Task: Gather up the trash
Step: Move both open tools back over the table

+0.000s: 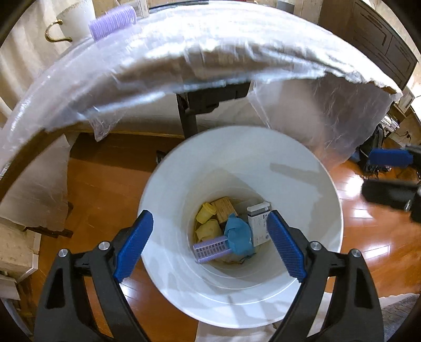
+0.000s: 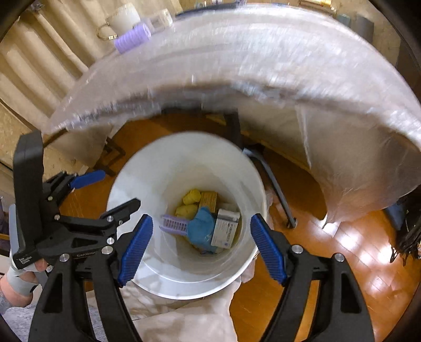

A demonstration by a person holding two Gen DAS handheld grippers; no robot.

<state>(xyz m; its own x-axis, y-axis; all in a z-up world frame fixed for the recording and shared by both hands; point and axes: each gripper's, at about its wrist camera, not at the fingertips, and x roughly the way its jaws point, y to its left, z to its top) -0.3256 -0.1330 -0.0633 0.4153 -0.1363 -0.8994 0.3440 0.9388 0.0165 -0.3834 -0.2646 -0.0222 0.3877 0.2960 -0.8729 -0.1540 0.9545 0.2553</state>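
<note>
Both claws are held over the mouth of the white bucket [image 1: 236, 297], pointed steeply down into it, which is where a claw would be placed so that dropped trash falls clear of the rim. The left claw [image 1: 209, 246] is spread wide with nothing between its blue pads; the right claw [image 2: 201, 247] is likewise released and empty.

Directly beneath and between the pads of each claw, at the bottom of the bucket, the collected trash is seen: a lilac hair roller [image 1: 210, 248], a crumpled blue glove [image 1: 238, 236], two yellow crumpled pieces [image 1: 208, 221], a small brown carton [image 1: 223, 209] and a white medicine box [image 1: 259, 223] leaning against the wall (its print is too small to be read). The bucket is stood on the wooden floor [image 1: 105, 189] just below the table's edge, presumably so that little carrying is needed.

Far beyond the claws, up on the plastic-covered table [image 1: 210, 47], a second lilac hair roller [image 1: 113, 22] is left near the far edge, beside a white mug [image 1: 76, 18]. It is judged to be the piece not yet collected, so a reach well forward and upward would be called for.
</note>
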